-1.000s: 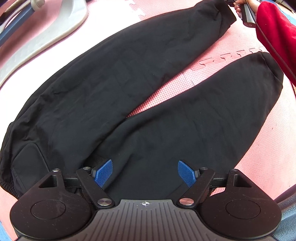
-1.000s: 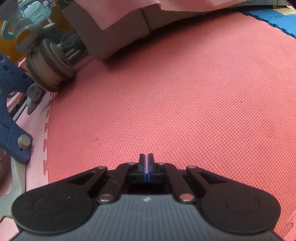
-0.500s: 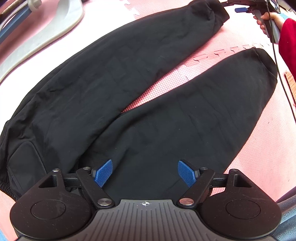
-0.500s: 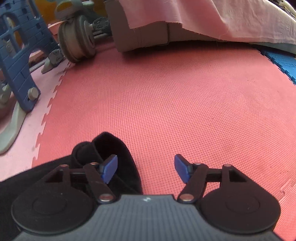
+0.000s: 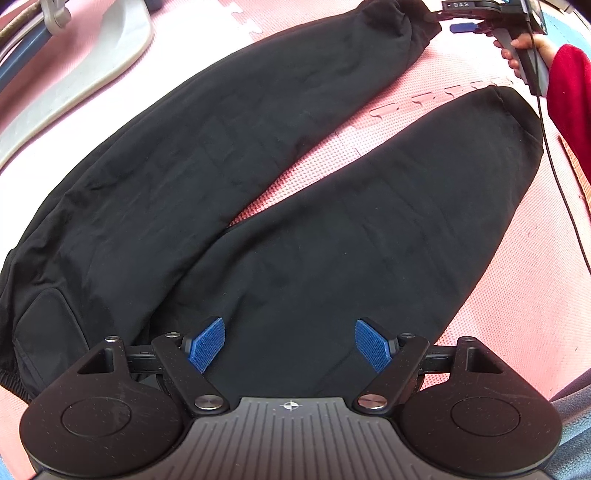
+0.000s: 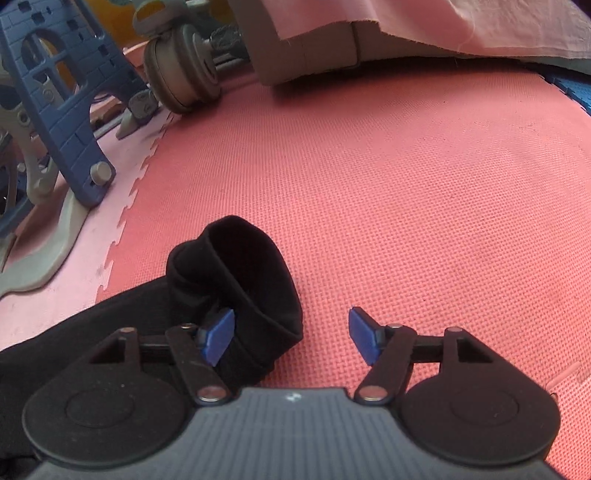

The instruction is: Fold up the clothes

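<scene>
Black sweatpants lie flat on the pink foam mat, legs spread in a V away from me. My left gripper is open and empty, just above the crotch and waist end. My right gripper is open and empty at the far leg's ribbed cuff; its left blue pad lies against the cuff, which stands open. The right gripper also shows in the left wrist view at the top right, held by a hand in a red sleeve, beside that cuff.
A grey plastic base lies at the upper left of the pants. In the right wrist view a blue toy frame, a grey wheel and a pink-draped box stand at the mat's far edge. A cable hangs from the right gripper.
My right gripper opened from shut and moved over to the far leg's cuff, which has come into its view. My left gripper stayed open over the waist end.
</scene>
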Motion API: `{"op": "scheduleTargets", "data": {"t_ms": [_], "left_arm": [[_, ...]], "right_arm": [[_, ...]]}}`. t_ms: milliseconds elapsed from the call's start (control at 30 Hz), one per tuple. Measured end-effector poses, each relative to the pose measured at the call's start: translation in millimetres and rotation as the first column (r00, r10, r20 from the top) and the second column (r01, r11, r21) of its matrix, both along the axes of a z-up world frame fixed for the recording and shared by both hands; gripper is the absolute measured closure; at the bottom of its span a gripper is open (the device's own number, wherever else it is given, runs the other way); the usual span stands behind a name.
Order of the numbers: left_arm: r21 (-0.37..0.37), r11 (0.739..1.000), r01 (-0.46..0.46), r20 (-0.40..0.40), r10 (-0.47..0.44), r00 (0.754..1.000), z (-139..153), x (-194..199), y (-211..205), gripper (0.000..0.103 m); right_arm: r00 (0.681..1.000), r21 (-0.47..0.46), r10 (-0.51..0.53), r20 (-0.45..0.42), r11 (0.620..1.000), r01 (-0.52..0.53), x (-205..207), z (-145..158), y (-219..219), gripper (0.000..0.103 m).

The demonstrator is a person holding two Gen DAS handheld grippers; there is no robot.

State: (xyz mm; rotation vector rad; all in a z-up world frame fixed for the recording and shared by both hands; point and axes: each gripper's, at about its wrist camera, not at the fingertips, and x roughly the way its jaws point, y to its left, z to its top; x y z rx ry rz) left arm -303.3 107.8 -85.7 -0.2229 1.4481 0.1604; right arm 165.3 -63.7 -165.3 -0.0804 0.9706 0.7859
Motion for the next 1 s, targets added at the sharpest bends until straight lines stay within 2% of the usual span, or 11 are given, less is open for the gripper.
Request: {"op": "scheduleTargets", "data": {"t_ms": [100,133,167,233,300,433,600,700,800,867,1000], "left_arm": [[-0.003,1.000,0.011,-0.006,-0.011,1.000,-1.0,1.0,-4.0,0.023],[-0.004,1.000,0.016,-0.005,-0.016,1.000,-0.5,1.1,-5.3,0.023],[-0.005,1.000,0.020,-0.004,-0.020,1.000,-0.1,1.1,-6.3,0.023],[-0.005,1.000,0.016,-0.007,-0.016,1.000,-0.8,0.0,-5.7,0.023],[-0.006,1.000,0.011,-0.010,-0.011,1.000,-1.6,-1.3,-4.9,0.023],[-0.005,1.000,-0.002,-0.025,0.002,1.000,-5.7,-4.6,-1.4,0.023],[-0.018,1.000,0.003,-0.026,-0.004,1.000,-7.3,-5.9,-1.0,0.023],[-0.023,1.000,0.008,-0.026,-0.008,1.000,-7.5,-7.4,-1.2,0.023],[-0.028,1.000,0.006,-0.029,-0.007,1.000,-8.0,-10.3,-0.2,0.023],[-0.030,1.000,0.001,-0.033,-0.002,0.999,-8.5,-12.9,1.3,0.023],[-0.028,1.000,-0.013,-0.040,0.012,0.999,-8.6,-19.1,5.2,0.023]], "right_arm": [[0.989,0.056,-0.088,-0.121,0.994,0.096,7.0,-19.3,7.7,0.037],[0.981,0.086,-0.104,-0.161,0.989,0.119,7.7,-24.1,8.3,0.050],[0.973,0.113,-0.116,-0.200,0.983,0.141,8.2,-28.7,8.9,0.076],[0.966,0.108,-0.125,-0.228,0.982,0.152,6.0,-32.0,12.9,0.093],[0.975,0.063,-0.121,-0.184,0.989,0.134,2.0,-23.7,16.6,0.094],[0.972,0.132,-0.180,-0.153,0.971,0.201,3.0,7.3,2.9,0.094],[0.968,0.219,-0.248,-0.043,0.943,0.251,0.9,48.5,-5.9,0.094],[0.961,0.206,-0.275,0.012,0.942,0.266,-0.3,55.7,-1.7,0.094],[0.958,0.264,-0.285,0.043,0.928,0.264,-5.3,59.0,-4.6,0.094],[0.956,0.206,-0.287,0.058,0.941,0.270,-0.3,50.3,-0.5,0.094],[0.951,0.043,-0.309,-0.014,0.950,0.309,12.3,11.7,0.2,0.094]]}}
